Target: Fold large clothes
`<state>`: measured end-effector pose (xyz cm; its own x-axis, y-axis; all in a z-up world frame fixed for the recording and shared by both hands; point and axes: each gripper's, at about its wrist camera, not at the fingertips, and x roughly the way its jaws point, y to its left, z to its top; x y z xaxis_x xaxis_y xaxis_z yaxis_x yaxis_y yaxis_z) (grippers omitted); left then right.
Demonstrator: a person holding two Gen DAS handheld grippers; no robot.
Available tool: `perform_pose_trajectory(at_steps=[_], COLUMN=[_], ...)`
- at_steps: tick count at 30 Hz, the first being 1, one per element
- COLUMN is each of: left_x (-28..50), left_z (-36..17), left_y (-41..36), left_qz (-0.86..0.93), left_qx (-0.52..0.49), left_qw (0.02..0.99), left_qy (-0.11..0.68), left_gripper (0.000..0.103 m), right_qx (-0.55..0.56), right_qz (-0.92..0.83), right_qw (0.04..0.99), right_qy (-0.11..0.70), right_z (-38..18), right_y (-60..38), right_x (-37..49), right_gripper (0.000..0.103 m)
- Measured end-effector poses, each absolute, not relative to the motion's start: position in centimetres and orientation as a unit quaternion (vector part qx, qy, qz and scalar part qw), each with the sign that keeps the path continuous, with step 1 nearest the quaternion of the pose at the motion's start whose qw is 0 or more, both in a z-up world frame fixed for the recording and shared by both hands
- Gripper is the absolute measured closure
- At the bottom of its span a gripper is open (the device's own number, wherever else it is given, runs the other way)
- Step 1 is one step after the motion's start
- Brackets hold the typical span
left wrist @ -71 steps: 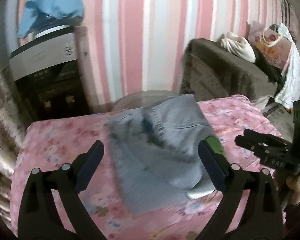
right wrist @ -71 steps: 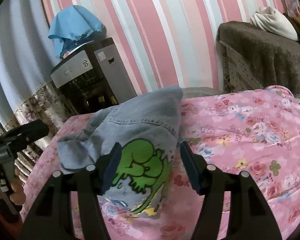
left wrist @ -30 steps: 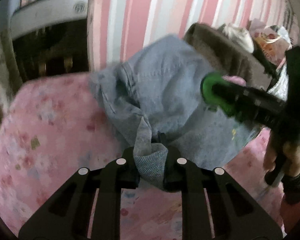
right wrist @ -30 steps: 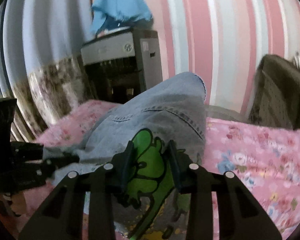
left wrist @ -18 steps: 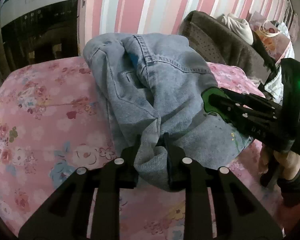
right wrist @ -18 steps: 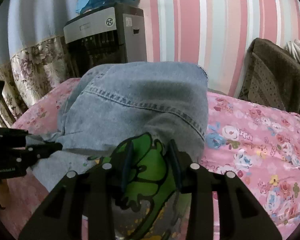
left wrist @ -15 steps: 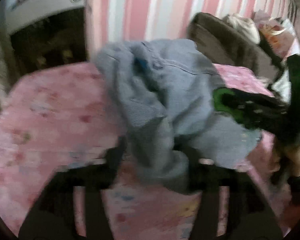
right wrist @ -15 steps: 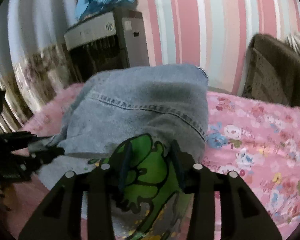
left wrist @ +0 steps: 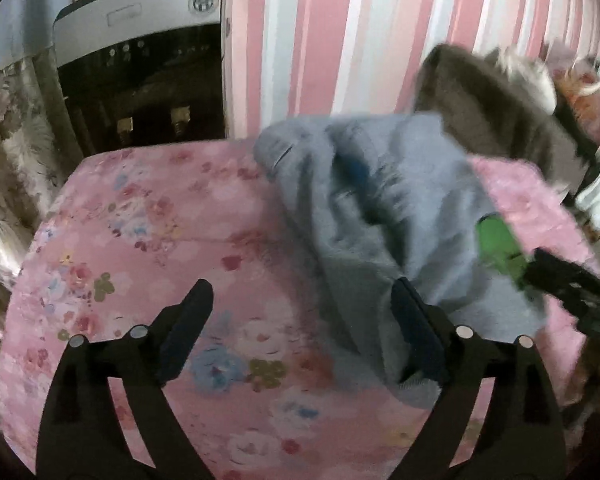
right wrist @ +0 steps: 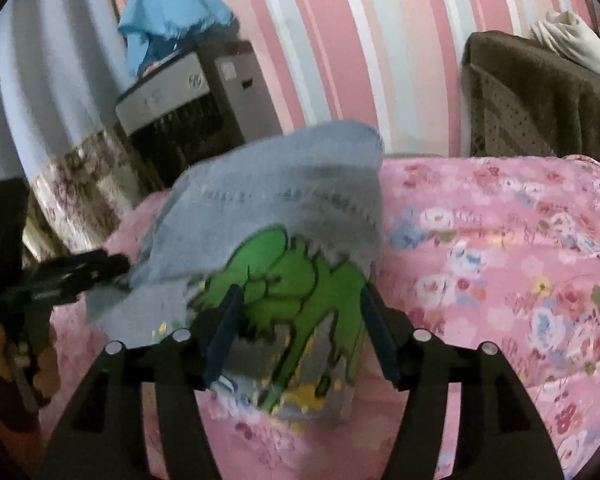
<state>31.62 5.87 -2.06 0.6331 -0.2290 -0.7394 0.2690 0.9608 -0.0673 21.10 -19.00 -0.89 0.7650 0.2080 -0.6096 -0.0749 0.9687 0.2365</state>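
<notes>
Both grippers' jaws opening, left gripper spread wide, right gripper astride one denim garment, on one pink floral bed.

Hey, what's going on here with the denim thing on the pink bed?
A person with a handheld gripper in each hand is folding a grey-blue denim garment with a green cartoon print on a pink floral bedspread. The left gripper is opening, the cloth only against its right finger. The right gripper is opening too, its fingers either side of the printed part, pads apparently no longer pressing. The garment lies bunched, the fold not yet flat.
</notes>
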Motion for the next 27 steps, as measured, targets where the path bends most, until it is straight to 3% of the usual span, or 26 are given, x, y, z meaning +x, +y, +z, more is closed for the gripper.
perform_pose_trajectory(at_steps=[5,18,25,27], left_x=[31.3,30.6,29.3,29.1], left_z=[-5.1,-4.9,-1.7,-1.0], left_y=[5.7,5.6,5.6,5.3], left_qz=[-0.117,-0.106,-0.094,-0.099], left_qx=[0.063,0.077,0.073,0.073], left_qw=[0.895,0.903,0.923,0.925], left_qy=[0.425,0.408,0.367,0.36], left_gripper=[0.023,0.024,0.003,0.003], right_qx=[0.085,0.079,0.087,0.09], right_qz=[0.077,0.074,0.076,0.078], right_qw=[0.928,0.933,0.94,0.941], right_qy=[0.355,0.344,0.322,0.318], right_z=[-2.0,-2.4,-1.2,-0.9], right_y=[-18.7,-18.7,-19.0,-19.2], right_x=[21.4,21.1,20.5,20.4], right_gripper=[0.043,0.04,0.038,0.038])
